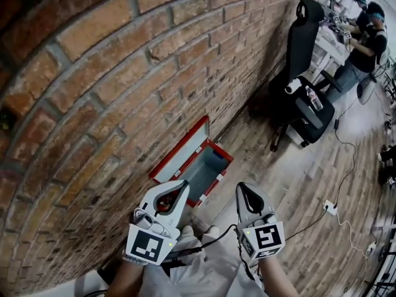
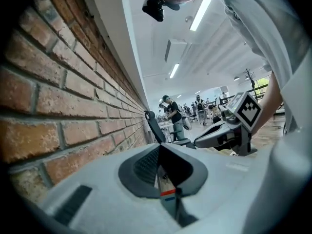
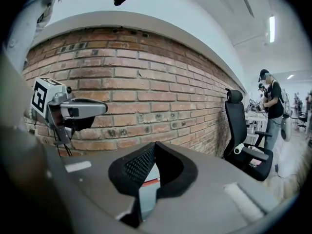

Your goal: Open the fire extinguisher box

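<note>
1. The fire extinguisher box [image 1: 210,166] sat on the floor [image 1: 309,172] by the brick wall [image 1: 93,73].
2. Its red lid [image 1: 179,148] seemed to lean open there, so the job looked done.
3. The left gripper [image 1: 179,189] and right gripper [image 1: 246,192] hung above, jaws pressed together, empty.

Wood floor [image 1: 291,178] — red box [image 1: 207,166] against brick wall [image 1: 124,73], black office chair [image 1: 304,54], white power strip [image 1: 330,207].
</note>
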Motion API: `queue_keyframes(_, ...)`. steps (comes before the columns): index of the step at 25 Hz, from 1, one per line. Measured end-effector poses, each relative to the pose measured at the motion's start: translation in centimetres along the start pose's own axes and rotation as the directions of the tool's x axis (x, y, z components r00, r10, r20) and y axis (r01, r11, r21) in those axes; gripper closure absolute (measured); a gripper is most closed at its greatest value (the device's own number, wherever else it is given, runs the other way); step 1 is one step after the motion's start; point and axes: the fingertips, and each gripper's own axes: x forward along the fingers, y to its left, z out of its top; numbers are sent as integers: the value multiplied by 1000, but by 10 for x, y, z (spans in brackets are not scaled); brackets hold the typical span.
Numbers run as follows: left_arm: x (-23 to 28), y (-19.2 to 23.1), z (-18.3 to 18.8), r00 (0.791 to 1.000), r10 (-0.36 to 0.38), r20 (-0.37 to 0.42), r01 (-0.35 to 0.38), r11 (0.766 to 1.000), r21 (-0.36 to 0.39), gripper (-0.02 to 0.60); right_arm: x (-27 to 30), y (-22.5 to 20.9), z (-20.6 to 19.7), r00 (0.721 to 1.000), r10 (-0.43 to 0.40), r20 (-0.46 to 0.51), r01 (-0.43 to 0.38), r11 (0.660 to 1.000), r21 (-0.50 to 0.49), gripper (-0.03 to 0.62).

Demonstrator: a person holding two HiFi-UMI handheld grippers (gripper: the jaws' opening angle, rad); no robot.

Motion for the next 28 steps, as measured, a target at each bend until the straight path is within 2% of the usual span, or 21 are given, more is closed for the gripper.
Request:
queue_keyframes(4,-10,10,17,999,25,29,-25,1000,2,583,-6,3,21,1000,8,20,-7,1000,-24,588)
queue_keyframes(8,-17,12,27,999,20,32,-21,1000,20,583,-10,10,37,999,26,37,-25,998,-50,588)
queue_keyframes(12,-20,12,35,998,24,61,-24,1000,3,583,-13,17,49,998,44,53,-39,995,-90,588)
queue_keyframes(28,-16,18,34,998,18,59,-20,1000,25,583,-9,27,65,995,56,79,-45,989,-140,589)
